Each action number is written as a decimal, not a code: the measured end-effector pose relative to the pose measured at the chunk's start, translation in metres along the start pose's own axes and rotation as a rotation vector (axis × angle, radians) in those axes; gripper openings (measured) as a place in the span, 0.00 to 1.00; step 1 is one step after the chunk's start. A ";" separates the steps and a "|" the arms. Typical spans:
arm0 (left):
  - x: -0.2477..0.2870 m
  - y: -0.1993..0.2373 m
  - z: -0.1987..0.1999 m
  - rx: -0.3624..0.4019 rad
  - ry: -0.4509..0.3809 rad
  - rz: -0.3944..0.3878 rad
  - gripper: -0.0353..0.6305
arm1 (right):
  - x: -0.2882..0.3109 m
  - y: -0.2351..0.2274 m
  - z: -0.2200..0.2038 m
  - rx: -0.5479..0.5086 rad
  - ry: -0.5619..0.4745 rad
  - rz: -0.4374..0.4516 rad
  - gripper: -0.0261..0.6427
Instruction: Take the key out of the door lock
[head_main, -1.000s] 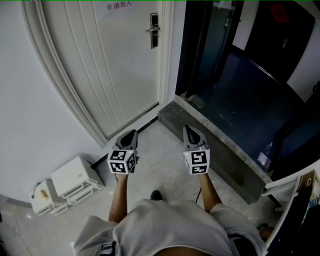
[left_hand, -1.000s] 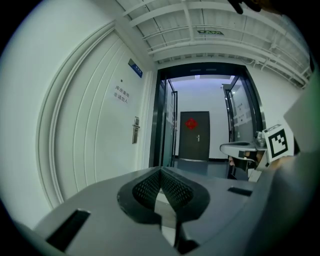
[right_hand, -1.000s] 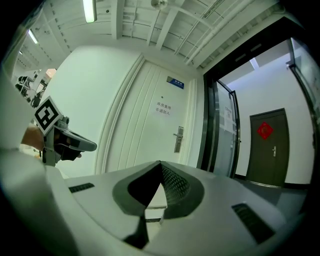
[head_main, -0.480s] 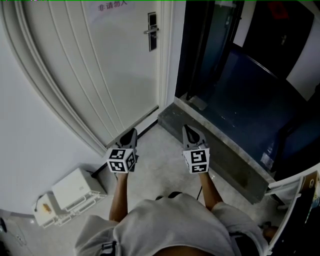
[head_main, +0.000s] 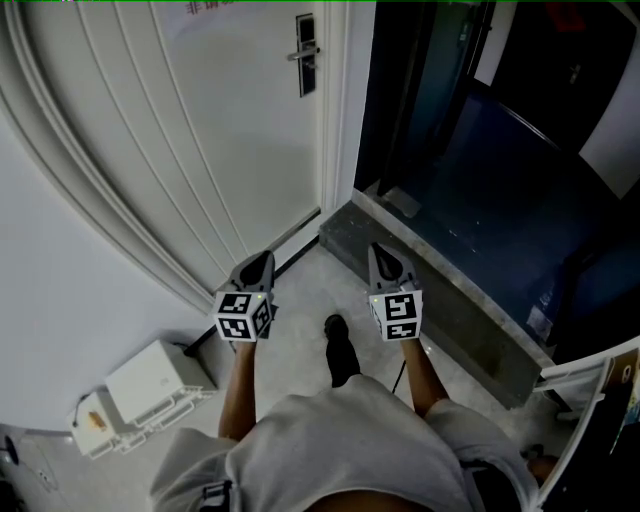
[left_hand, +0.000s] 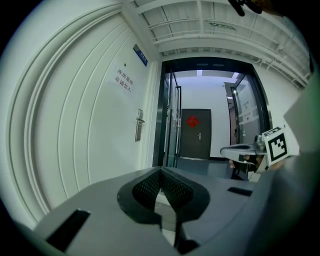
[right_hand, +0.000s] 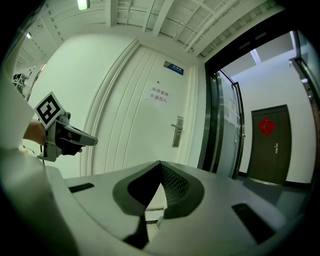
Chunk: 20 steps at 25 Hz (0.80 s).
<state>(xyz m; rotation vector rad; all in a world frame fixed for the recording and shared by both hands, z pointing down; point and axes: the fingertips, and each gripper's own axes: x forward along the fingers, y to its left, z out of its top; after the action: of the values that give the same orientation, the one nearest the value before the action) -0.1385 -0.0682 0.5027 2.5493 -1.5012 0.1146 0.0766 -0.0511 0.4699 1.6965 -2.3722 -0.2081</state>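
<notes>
- The left claw (left_hand: 161, 170) has its jaws closed tip to tip with nothing between them. The right claw (right_hand: 159, 163) is the same, closed and empty.
- Both claws are well apart from the lock (head_main: 305, 55), which sits by the right edge of the door (head_main: 200, 130), just under the handle (head_main: 303, 52). The key is too small to make out in any view. Going by the task, it should be in that lock.
- Risk: jaws that reach the lock closed would knock the key or the handle instead of taking it, so one claw likely has to open first.
- Risk: with so small a target, the pads could close on the handle or the plate, or catch the key askew. A crooked pull might then bind it in the cylinder.
- Risk: the stone step (head_main: 430, 285) starts at the door's lower right corner, and the person's foot (head_main: 340, 352) is near it. A stumble there would throw off the aim.
- Pose: both forearms (head_main: 238, 385) reach forward side by side with the claws about level. The left claw points at the door's lower right corner, the right claw at the step.
</notes>
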 end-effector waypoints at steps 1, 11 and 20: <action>0.005 0.004 0.000 0.000 0.001 0.005 0.08 | 0.007 -0.001 -0.001 0.002 0.000 0.004 0.07; 0.089 0.046 0.017 0.013 -0.006 0.054 0.08 | 0.106 -0.034 -0.005 0.014 -0.028 0.051 0.07; 0.209 0.081 0.071 0.035 -0.030 0.086 0.08 | 0.225 -0.100 0.013 0.013 -0.071 0.092 0.07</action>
<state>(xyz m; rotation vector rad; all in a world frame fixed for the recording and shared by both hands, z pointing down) -0.1090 -0.2993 0.4749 2.5250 -1.6345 0.1156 0.0949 -0.2969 0.4539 1.6066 -2.5015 -0.2415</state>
